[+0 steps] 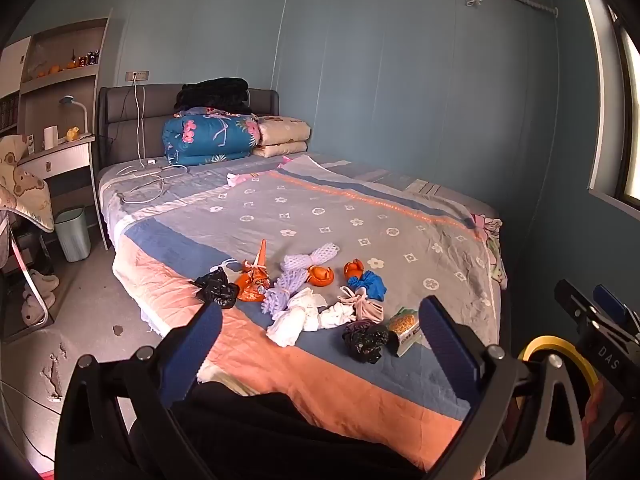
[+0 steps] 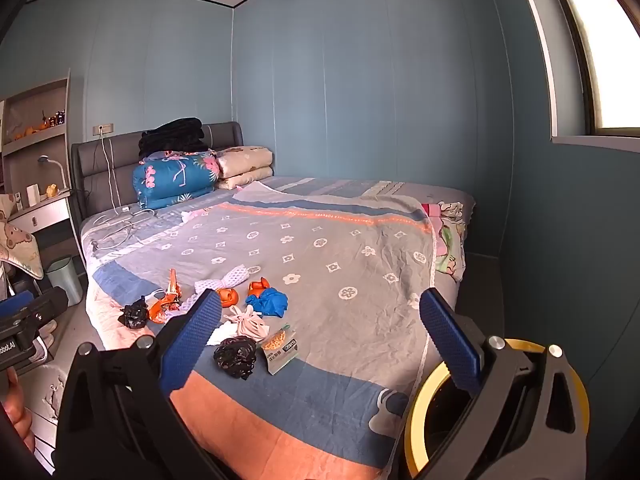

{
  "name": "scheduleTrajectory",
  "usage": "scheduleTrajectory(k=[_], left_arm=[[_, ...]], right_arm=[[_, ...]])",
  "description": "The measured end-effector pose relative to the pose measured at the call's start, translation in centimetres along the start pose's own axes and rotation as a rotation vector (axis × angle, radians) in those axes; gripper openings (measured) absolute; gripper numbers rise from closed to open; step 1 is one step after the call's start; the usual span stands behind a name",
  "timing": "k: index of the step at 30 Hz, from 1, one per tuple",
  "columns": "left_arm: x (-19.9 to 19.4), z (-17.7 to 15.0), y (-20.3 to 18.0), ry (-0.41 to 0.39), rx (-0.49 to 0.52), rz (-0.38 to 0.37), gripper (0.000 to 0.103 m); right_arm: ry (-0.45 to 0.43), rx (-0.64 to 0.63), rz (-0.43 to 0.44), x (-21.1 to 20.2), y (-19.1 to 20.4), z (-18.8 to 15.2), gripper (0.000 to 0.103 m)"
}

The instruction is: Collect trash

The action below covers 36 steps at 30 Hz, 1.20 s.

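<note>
Trash lies in a cluster on the near part of the bed (image 1: 340, 208): a black crumpled bag (image 1: 366, 342), a snack packet (image 1: 406, 326), white tissues (image 1: 298, 320), a blue crumpled bag (image 1: 370, 284), orange peels (image 1: 320, 275), foam nets (image 1: 316, 256), an orange wrapper (image 1: 256, 276) and a second black bag (image 1: 216, 288). My left gripper (image 1: 320, 306) hovers open just short of the pile, holding nothing. My right gripper (image 2: 320, 296) is open and holds nothing, with the black bag (image 2: 235, 356) and packet (image 2: 280, 346) ahead at its left. A yellow-rimmed bin (image 2: 424, 400) sits low at right.
Folded quilts (image 1: 208, 140) and dark clothes are stacked at the headboard, with white cables (image 1: 148, 184) on the sheet. A pale green bin (image 1: 74, 234) stands on the floor left of the bed, beside a desk (image 1: 56, 156). Blue walls close the far and right sides.
</note>
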<state>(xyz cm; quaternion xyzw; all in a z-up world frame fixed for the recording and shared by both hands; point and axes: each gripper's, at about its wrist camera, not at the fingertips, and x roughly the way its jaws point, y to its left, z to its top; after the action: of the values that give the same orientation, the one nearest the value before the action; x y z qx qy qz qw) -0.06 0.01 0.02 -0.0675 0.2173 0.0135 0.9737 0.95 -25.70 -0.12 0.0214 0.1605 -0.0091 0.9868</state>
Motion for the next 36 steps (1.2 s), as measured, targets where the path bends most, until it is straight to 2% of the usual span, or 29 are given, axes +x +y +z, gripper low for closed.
scheduleTrajectory(k=[36], left_arm=[[-0.33,-0.01,0.26,0.011,-0.009,-0.004,0.095]], right_arm=[[0.007,0.002,0.000,0.11,-0.20,0.11,0.095]])
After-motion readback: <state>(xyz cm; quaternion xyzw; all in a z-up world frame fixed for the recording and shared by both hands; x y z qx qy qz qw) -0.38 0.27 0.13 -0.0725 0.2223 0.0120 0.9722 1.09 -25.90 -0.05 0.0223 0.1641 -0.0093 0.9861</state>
